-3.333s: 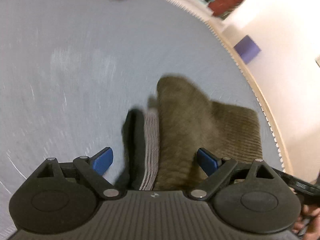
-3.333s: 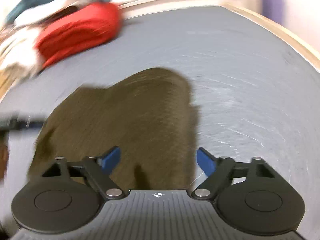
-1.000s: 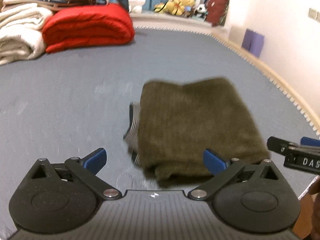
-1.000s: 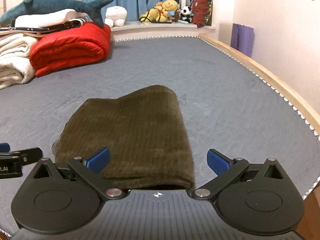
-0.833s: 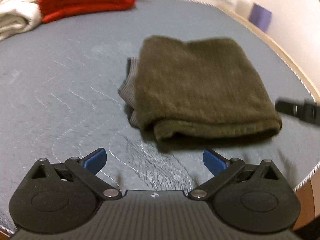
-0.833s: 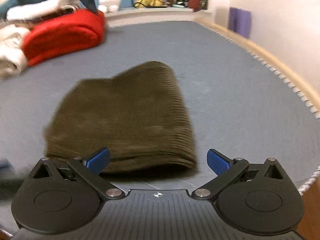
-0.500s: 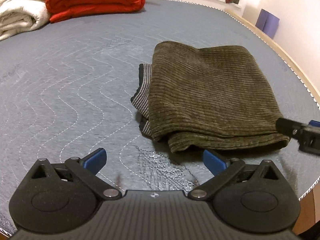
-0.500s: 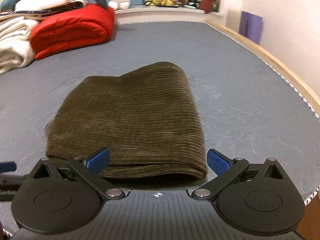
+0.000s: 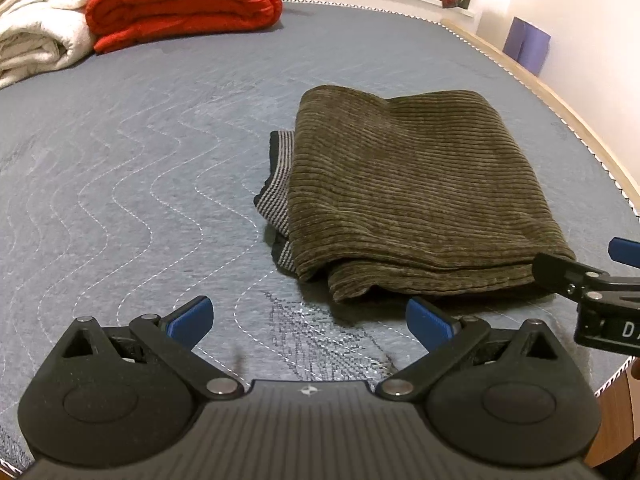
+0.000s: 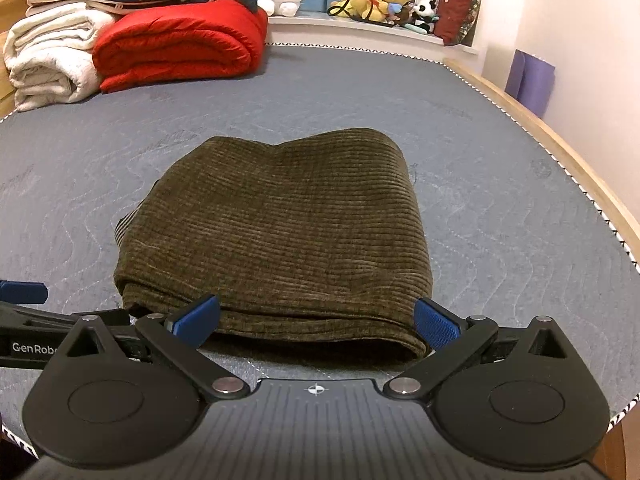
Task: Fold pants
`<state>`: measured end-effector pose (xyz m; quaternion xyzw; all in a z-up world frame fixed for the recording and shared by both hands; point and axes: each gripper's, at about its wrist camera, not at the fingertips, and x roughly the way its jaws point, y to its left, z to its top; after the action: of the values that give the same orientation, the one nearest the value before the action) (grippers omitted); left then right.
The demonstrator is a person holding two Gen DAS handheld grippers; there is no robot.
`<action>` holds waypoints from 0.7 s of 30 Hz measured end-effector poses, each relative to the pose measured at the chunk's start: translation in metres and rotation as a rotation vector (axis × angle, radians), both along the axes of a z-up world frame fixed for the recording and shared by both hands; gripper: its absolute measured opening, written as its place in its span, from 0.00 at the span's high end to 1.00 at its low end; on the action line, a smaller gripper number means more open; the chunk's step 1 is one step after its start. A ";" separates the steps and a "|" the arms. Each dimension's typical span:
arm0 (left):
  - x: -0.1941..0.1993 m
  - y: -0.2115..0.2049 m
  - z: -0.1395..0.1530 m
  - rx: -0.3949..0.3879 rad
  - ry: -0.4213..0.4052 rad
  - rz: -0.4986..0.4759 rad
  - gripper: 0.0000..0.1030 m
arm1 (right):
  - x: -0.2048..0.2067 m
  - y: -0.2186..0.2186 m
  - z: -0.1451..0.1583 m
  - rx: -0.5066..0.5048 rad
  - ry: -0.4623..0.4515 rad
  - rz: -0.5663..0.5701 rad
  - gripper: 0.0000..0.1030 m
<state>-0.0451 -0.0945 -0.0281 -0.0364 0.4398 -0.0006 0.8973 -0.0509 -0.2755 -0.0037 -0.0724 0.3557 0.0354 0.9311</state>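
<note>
Olive corduroy pants [image 10: 280, 236] folded in a ribbed rectangle, frame centre, on the grey quilted bed [image 9: 120, 168]. Left gripper [image 9: 310, 320] and right gripper [image 10: 316, 318] fingers spread apart, holding nothing.

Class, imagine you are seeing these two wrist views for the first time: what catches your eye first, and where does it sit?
First, the olive corduroy pants, folded into a thick rectangle on the grey quilted mattress, a striped waistband peeking out at their left edge. Next, the red folded duvet far back on the left, beside white blankets. Both grippers, left gripper and right gripper, hang open and empty just before the pants.
</note>
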 end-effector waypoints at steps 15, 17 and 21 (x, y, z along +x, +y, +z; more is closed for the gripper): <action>-0.001 -0.004 0.001 -0.005 -0.014 -0.023 0.00 | -0.003 0.002 -0.002 -0.015 0.002 0.005 0.01; -0.001 -0.004 0.001 -0.004 -0.014 -0.025 0.00 | -0.003 0.002 -0.002 -0.016 0.003 0.009 0.01; -0.001 -0.004 0.001 -0.007 -0.015 -0.025 0.00 | -0.003 0.005 -0.002 -0.019 0.003 0.012 0.01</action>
<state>-0.0462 -0.0983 -0.0268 -0.0340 0.4337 -0.0138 0.9003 -0.0536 -0.2710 -0.0058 -0.0833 0.3570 0.0375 0.9296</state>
